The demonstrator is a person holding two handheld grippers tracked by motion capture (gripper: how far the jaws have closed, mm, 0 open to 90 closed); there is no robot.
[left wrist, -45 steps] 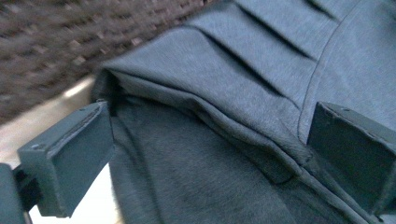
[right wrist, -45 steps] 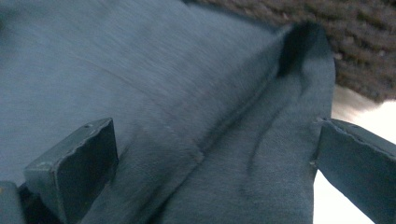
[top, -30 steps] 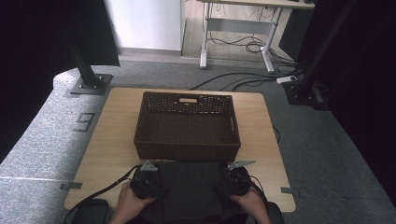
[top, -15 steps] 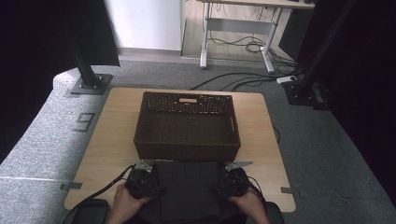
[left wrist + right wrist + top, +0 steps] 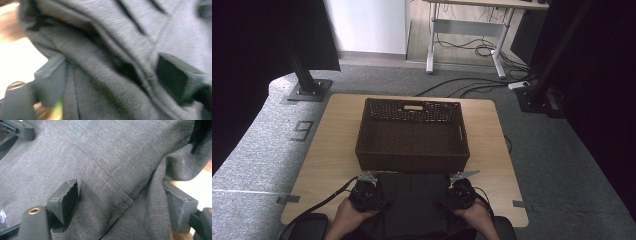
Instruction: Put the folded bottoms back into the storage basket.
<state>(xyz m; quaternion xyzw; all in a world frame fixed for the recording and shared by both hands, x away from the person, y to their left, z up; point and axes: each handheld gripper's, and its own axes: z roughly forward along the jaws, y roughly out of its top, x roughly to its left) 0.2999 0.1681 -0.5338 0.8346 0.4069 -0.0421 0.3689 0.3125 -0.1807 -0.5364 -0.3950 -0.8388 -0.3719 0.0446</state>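
Note:
A dark grey garment (image 5: pixel 414 200) lies flat at the table's near edge, in front of a dark wicker basket (image 5: pixel 412 160). My left gripper (image 5: pixel 368 187) is at the garment's left side and my right gripper (image 5: pixel 458 187) at its right side, each held in a hand. In the left gripper view, bunched folds of the grey cloth (image 5: pixel 105 50) lie between the jaws of the left gripper (image 5: pixel 112 82). In the right gripper view, the right gripper (image 5: pixel 122 205) straddles a seamed fold of the cloth (image 5: pixel 105 182). Both pairs of jaws have just been closing and still stand wide, with cloth between them.
The basket is empty and takes up the middle of the wooden table (image 5: pixel 332 145). A black cable (image 5: pixel 319 205) trails from the left gripper over the near left corner. Grey carpet, black stand feet (image 5: pixel 309 90) and a desk with cables lie beyond.
Both hands stay at the garment's sides. The grippers have tipped slightly, so their grey top plates now show toward the basket.

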